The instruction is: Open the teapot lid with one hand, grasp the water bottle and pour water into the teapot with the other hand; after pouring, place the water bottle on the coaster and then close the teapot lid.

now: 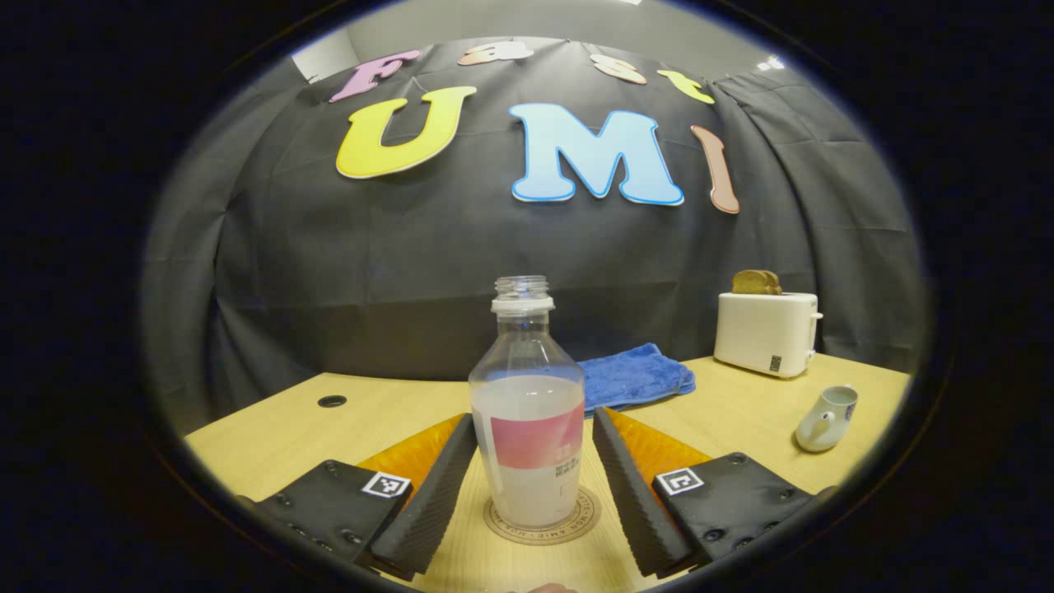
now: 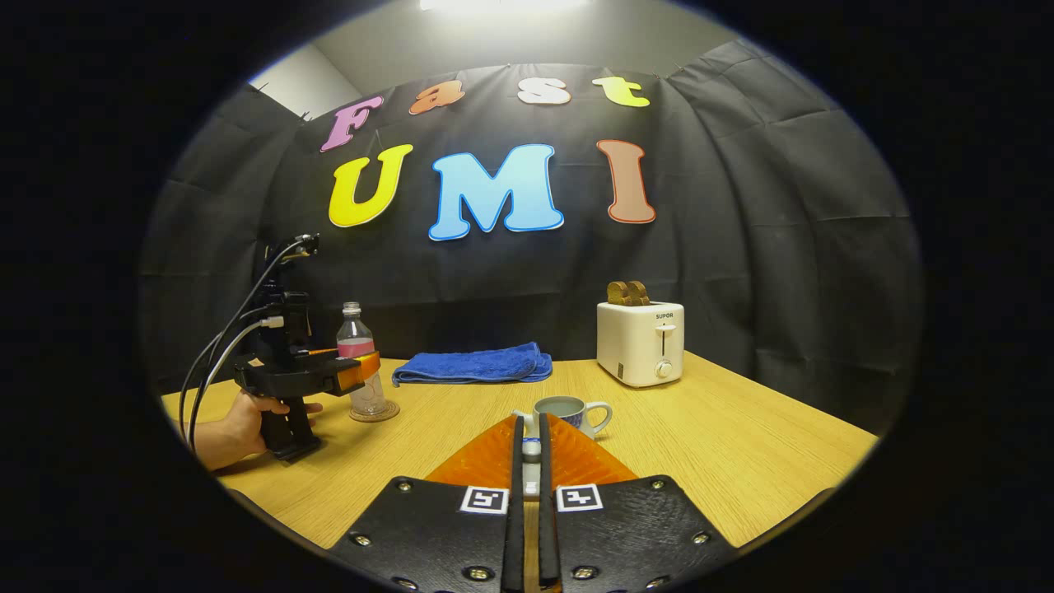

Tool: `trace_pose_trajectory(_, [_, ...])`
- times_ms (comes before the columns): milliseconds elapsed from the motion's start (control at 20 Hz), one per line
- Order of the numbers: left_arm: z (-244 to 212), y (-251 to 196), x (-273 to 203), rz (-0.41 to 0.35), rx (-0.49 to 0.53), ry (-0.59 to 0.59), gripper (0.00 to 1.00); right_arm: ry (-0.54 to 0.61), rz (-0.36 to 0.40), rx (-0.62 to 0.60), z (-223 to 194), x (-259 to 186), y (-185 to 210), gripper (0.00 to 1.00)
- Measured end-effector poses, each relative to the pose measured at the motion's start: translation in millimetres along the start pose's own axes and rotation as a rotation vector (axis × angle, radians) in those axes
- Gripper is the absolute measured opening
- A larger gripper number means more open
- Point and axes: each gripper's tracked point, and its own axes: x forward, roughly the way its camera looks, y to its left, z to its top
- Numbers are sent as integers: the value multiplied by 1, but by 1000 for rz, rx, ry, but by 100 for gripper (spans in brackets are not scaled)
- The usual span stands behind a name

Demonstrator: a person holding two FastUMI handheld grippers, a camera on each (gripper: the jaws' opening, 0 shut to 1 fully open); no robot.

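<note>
In the left gripper view the water bottle (image 1: 531,412) stands upright on the round coaster (image 1: 541,520), capless, its long axis straight up, and it sits dead between the fingers of the left gripper (image 1: 533,473). Those fingers are spread wide, one on either side of the bottle with a gap showing on both flanks, so nothing is being squeezed. The bottle is about half full of cloudy liquid. Off to the right in this view the teapot (image 1: 826,418) rests on the wooden table (image 1: 272,436), well apart from the bottle, with a folded blue towel (image 1: 632,377) behind the bottle and a white toaster (image 1: 767,332) with toast in it near the dark cloth wall. That scene would suit either a bottle about to be gripped for pouring or one just set back down on its coaster; I can't say which. In the right gripper view the right gripper (image 2: 531,461) has its fingers drawn close together on a small whitish piece, which I take to be the teapot lid (image 2: 532,449), held just in front of the teapot (image 2: 568,414), whose mouth lies open with liquid or glaze showing inside. The pot lies straight ahead of these jaws and a little beyond them. Far to the left a hand (image 2: 239,428) holds the left gripper (image 2: 362,368) level about the bottle (image 2: 360,371) on the coaster (image 2: 374,414). The table here is bare pale wood, with open room between pot and bottle.
</note>
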Motion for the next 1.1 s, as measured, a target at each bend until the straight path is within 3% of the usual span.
trace_pose_trajectory(350, [-15, 7, -39, 31, -26, 47, 98, -22, 8, -6, 6, -2, 2, 7])
trace_pose_trajectory(600, [-13, 16, -90, 96, -32, 52, 98, -73, -24, -32, 18, 33, -11, 7])
trace_pose_trajectory(950, [4, -22, -141, 37, -104, 27, 98, -109, -54, -177, 22, 112, -21, 7])
trace_pose_trajectory(1100, [8, -31, -148, 7, -92, 24, 98, -56, -87, -144, 2, 133, -33, 7])
